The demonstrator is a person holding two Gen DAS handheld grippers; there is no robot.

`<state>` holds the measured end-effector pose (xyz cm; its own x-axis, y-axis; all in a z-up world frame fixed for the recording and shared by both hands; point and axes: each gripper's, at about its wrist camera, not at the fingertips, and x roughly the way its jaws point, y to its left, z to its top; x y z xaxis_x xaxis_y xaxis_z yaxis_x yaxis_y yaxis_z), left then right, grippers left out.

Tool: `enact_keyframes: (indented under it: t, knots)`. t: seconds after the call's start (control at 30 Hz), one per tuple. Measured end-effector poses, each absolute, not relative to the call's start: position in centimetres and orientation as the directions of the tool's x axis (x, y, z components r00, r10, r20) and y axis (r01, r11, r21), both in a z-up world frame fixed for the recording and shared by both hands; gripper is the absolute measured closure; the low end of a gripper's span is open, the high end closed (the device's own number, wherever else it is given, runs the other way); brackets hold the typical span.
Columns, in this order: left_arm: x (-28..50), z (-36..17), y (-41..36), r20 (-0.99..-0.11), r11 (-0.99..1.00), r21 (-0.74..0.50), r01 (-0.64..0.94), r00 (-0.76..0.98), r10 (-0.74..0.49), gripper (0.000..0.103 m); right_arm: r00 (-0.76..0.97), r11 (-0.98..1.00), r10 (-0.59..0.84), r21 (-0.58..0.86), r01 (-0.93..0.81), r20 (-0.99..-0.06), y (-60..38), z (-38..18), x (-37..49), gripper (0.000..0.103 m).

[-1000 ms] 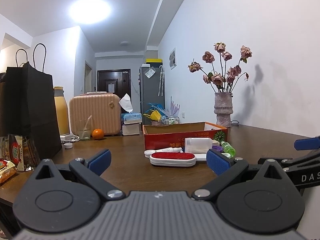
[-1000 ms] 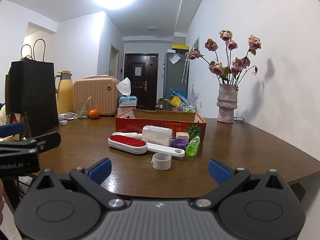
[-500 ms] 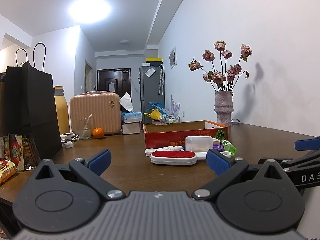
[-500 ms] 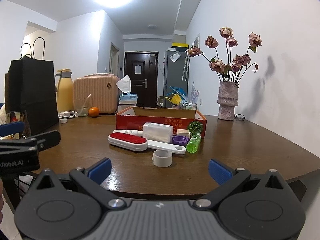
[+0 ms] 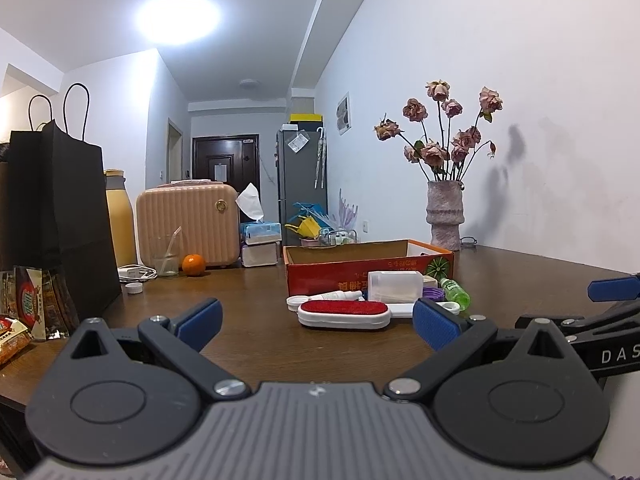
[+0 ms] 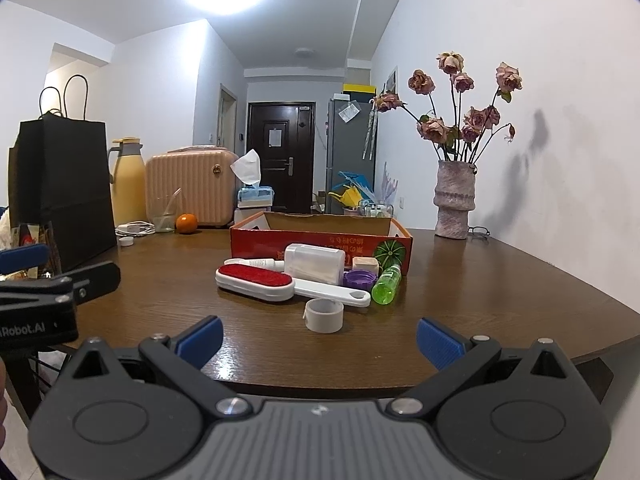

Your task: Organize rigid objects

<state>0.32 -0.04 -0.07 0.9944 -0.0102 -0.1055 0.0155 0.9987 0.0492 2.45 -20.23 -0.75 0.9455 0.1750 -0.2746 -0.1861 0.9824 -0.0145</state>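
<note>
The lint brush (image 6: 255, 281), red-faced with a white handle, lay on the brown table (image 6: 500, 280) in front of the red cardboard box (image 6: 320, 236), well ahead of both grippers; the right gripper (image 6: 319, 338) hovered at the table's near edge with its blue-padded fingers (image 6: 200, 338) spread wide and nothing between them; the left gripper (image 5: 316, 318) was held the same way, jaws wide apart and empty, nearer the table's left side. A roll of tape (image 6: 324, 315) stood closest to the right gripper, just in front of the brush handle; a green bottle (image 6: 386, 283) lay on its side to the right of the handle, with a purple cap (image 6: 359, 279) just beside it; a translucent white box (image 6: 314, 263) sat behind the brush, touching the cardboard box's front wall; a white tube (image 6: 254, 263) lay to its left. Farther back, by the far right edge, stood a vase of dried roses (image 6: 455, 204); toward the far left were an orange (image 6: 186, 223), a glass (image 6: 164, 216), and a black paper bag (image 6: 64, 184).
</note>
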Motion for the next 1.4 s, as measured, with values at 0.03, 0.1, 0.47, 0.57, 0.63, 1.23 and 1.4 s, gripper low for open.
enact_keyframes:
  t: [0.03, 0.1, 0.47, 0.57, 0.63, 1.23, 1.4]
  knots:
    - [0.4, -0.1, 0.0, -0.107, 0.999, 0.049, 0.014, 0.994, -0.009, 0.0, 0.946, 0.983, 0.174, -0.016, -0.185, -0.273, -20.3, -0.8, 2.4, 0.0]
    - [0.6, -0.3, 0.1, -0.12, 0.999, 0.043, 0.02, 0.993, -0.015, 0.0, 0.945, 0.983, 0.173, -0.012, -0.183, -0.278, -20.3, -1.0, 2.4, 0.0]
    - [4.1, -2.3, -0.7, -0.162, 0.996, 0.062, 0.062, 0.985, -0.051, 0.0, 0.917, 0.985, 0.164, 0.02, -0.169, -0.364, -20.6, -4.5, 5.4, 0.0]
    - [6.6, -2.5, -1.1, -0.162, 0.996, 0.08, 0.04, 0.986, -0.027, 0.0, 0.902, 0.984, 0.177, 0.051, -0.171, -0.394, -21.2, -5.3, 7.5, 0.0]
    - [8.4, -2.5, -1.2, -0.188, 0.996, 0.077, 0.039, 0.982, -0.023, 0.0, 0.9, 0.984, 0.179, 0.069, -0.165, -0.397, -21.8, -5.5, 9.0, 0.0]
    - [28.5, -1.0, 2.9, -0.534, 0.997, -0.076, 0.028, 0.843, -0.064, 0.005, 0.825, 0.948, 0.267, 0.29, -0.131, -0.499, -26.3, -4.8, 25.9, 0.042]
    - [32.4, -2.0, 4.1, -0.584, 0.989, -0.144, 0.037, 0.803, -0.115, 0.031, 0.805, 0.949, 0.27, 0.288, -0.129, -0.528, -25.8, -5.4, 28.8, 0.075]
